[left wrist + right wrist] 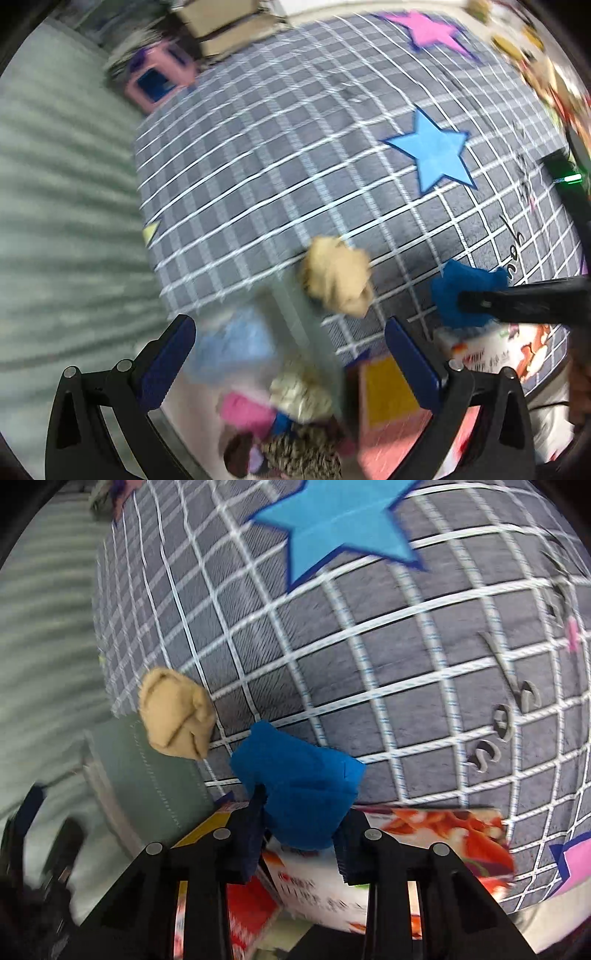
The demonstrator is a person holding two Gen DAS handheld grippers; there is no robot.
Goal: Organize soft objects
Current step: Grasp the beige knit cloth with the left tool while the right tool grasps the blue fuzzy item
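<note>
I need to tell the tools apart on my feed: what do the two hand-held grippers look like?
They match. The left hand-held gripper has black angular plastic arms with silver pivot pins and flat dark blue ridged fingers. The right hand-held gripper has the same build. No cables, markings or sleeves show.

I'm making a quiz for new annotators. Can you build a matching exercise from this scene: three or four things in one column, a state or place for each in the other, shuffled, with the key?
Things:
1. blue cloth
2. tan cloth
3. left gripper
4. blue star

States or places:
A. printed on the grid rug
B. open, nothing between its fingers
C. pinched in the right gripper
D. lying loose at the rug's edge

Pairs: 1-C, 2-D, 3-B, 4-A
</note>
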